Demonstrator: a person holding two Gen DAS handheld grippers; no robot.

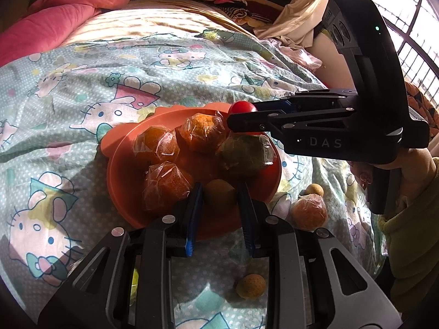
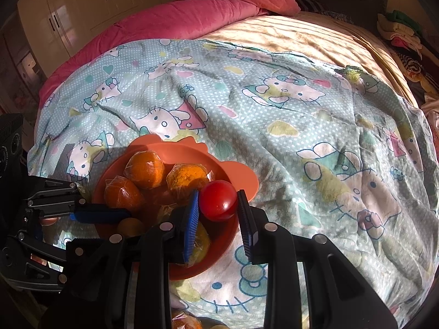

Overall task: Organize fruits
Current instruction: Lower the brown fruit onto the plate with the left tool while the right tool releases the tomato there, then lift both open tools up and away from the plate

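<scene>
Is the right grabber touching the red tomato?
Touching. The right wrist view shows the right gripper with both jaws pressed against the red tomato.

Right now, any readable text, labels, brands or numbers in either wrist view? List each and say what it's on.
"DAS": pale letters on the black side of the right gripper, seen from the left wrist.
Small print on that gripper's camera housing: too small and blurred to read.
Bedsheet: cartoon cat prints only, no words.
Wrapped oranges, plate: no labels visible.
</scene>
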